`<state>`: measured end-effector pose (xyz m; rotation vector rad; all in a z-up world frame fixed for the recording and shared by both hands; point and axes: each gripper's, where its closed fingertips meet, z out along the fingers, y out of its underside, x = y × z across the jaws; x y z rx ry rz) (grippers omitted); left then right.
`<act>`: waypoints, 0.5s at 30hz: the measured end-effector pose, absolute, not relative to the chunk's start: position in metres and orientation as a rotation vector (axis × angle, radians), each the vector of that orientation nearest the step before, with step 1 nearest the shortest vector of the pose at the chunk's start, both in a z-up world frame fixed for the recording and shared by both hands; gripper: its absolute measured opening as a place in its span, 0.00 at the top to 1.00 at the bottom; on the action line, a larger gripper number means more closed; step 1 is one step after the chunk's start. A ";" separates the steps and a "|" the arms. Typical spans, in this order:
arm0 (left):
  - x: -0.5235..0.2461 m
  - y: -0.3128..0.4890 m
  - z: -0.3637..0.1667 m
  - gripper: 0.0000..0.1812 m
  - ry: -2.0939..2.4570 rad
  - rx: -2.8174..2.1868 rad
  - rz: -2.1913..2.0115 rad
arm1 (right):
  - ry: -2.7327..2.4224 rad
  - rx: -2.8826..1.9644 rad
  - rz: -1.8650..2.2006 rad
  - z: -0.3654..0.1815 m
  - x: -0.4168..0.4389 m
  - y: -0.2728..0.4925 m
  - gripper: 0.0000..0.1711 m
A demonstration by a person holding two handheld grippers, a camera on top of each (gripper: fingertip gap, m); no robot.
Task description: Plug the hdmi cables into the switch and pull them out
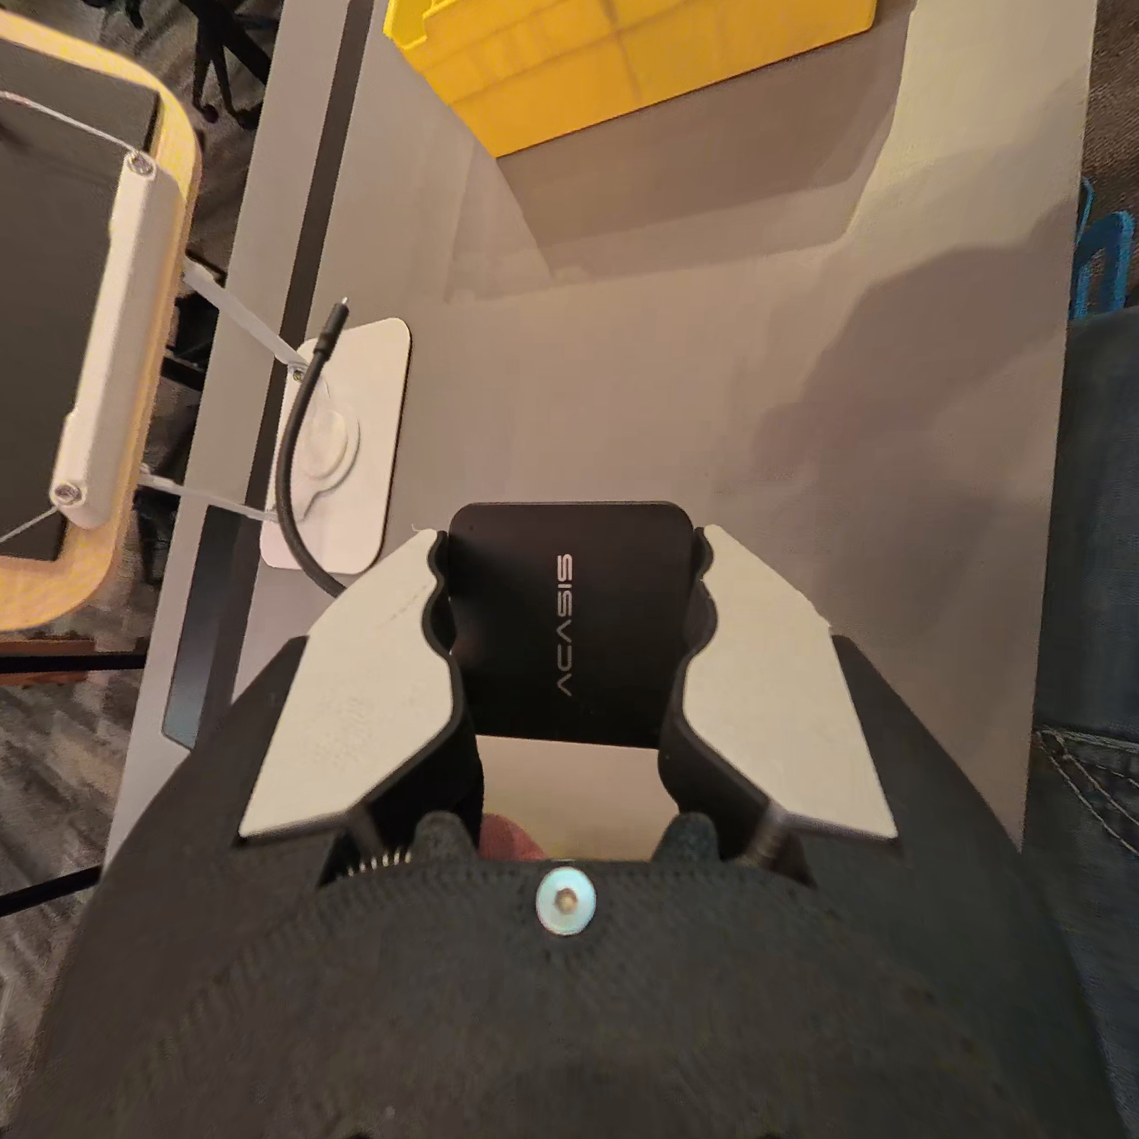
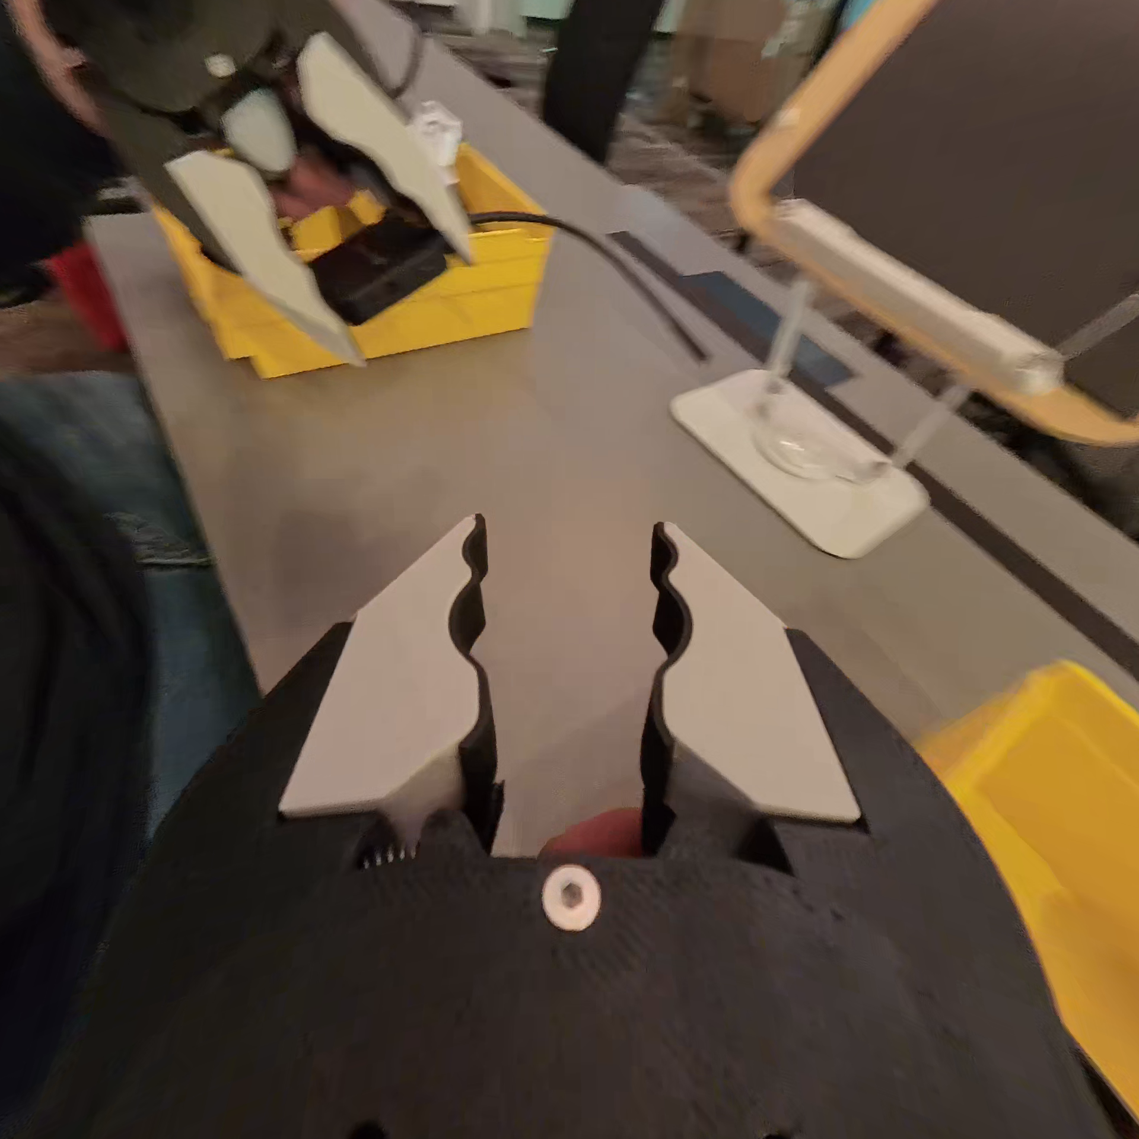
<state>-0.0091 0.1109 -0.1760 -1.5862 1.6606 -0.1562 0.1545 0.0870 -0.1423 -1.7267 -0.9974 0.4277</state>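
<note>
My left gripper (image 1: 570,533) is shut on the black switch box (image 1: 555,622), one finger on each side. In the right wrist view the left gripper (image 2: 410,311) holds the switch (image 2: 379,268) in the air in front of a yellow bin (image 2: 468,296). A black cable (image 1: 294,450) runs from the switch out to the left and ends in a small free plug (image 1: 341,307). It also shows in the right wrist view (image 2: 591,243). My right gripper (image 2: 568,524) is open and empty, low over the grey table (image 2: 431,468).
A yellow bin (image 1: 616,68) stands at the far end of the table (image 1: 739,382). A second yellow bin (image 2: 1048,820) is at the right. A white stand base (image 1: 363,431) (image 2: 813,493) carries a wood-framed dark panel (image 1: 55,320) (image 2: 986,185). A person's jeans (image 2: 160,505) border the table. Across from one pair of fingers to the other is roughly 15 cm.
</note>
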 end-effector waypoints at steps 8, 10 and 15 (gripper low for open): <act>0.014 0.095 -0.176 0.60 1.691 -1.490 -0.141 | -1.021 -1.738 0.833 -0.185 0.059 0.079 0.69; 0.019 0.094 -0.179 0.60 1.708 -1.458 -0.089 | -0.970 -1.736 0.957 -0.185 0.047 0.079 0.68; 0.027 0.093 -0.186 0.60 1.741 -1.389 0.052 | -0.968 -1.750 1.039 -0.194 0.029 0.081 0.69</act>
